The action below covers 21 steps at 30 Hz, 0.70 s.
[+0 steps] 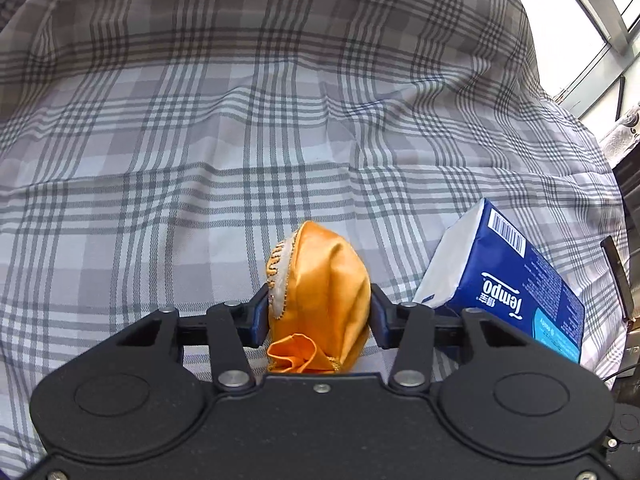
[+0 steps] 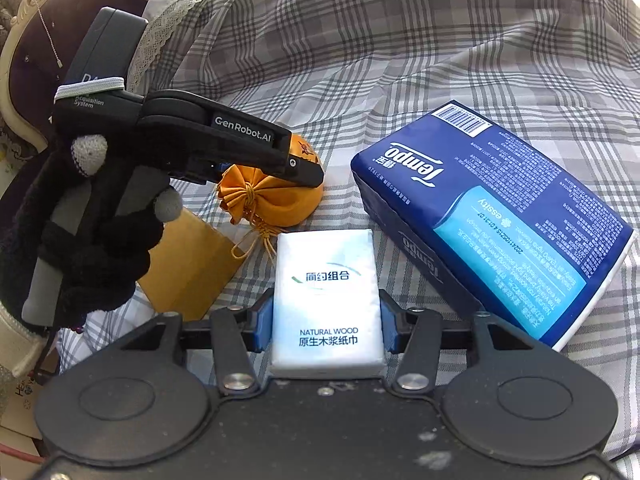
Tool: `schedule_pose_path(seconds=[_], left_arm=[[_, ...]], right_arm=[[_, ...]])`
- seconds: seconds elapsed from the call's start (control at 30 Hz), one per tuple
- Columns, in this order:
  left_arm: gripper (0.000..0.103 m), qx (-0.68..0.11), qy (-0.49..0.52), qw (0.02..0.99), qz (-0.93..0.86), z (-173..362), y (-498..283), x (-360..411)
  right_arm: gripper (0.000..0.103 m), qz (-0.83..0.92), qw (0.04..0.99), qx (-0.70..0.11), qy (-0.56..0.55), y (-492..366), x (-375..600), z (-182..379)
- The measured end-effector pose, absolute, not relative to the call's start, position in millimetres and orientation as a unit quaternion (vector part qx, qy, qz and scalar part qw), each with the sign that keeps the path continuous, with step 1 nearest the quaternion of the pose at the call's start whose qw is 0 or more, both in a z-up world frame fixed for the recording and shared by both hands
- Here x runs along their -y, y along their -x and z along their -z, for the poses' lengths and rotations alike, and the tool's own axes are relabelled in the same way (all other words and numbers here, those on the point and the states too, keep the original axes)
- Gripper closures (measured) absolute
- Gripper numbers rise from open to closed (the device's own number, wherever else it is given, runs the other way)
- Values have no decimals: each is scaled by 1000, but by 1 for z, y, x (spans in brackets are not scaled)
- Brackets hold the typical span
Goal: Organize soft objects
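My left gripper (image 1: 318, 312) is shut on an orange satin drawstring pouch (image 1: 320, 292), held just above the grey plaid bedspread (image 1: 200, 152). In the right wrist view the same pouch (image 2: 276, 200) sits under the left gripper (image 2: 304, 170), held by a gloved hand. My right gripper (image 2: 326, 322) is shut on a white tissue pack (image 2: 326, 300) printed "NATURAL WOOD". A large blue Tempo tissue pack (image 2: 492, 216) lies on the bedspread (image 2: 400, 40) to the right; it also shows in the left wrist view (image 1: 508, 280).
A brown flat envelope-like item (image 2: 188, 264) lies on the bed under the gloved hand (image 2: 80, 240). A padded headboard (image 2: 24, 60) stands at the far left. A window (image 1: 592, 20) is beyond the bed's right edge.
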State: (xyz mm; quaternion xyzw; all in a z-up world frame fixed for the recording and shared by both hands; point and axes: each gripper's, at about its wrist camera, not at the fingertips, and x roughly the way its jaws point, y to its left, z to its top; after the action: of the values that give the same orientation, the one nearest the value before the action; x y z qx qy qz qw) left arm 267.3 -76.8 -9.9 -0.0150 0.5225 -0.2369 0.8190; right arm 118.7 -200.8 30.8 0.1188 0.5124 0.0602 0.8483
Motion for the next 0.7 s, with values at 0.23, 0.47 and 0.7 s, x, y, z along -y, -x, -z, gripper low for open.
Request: schedule_pose_path(seconds=[0.23,0.47,0.7], left_arm=[[56,-494,-16,842,216,-23,-243,74],[56,-468,-16,861,199,-67,-193,56],[56,-435,-27,880,188,-99,-128,35]], right_arm=[[53,-55,857,-499,-117,-109,198,-48],[53,-48,872,-474,-112,-87,195,-82],[53,-45,887,-447,-110,-47,191,-119]])
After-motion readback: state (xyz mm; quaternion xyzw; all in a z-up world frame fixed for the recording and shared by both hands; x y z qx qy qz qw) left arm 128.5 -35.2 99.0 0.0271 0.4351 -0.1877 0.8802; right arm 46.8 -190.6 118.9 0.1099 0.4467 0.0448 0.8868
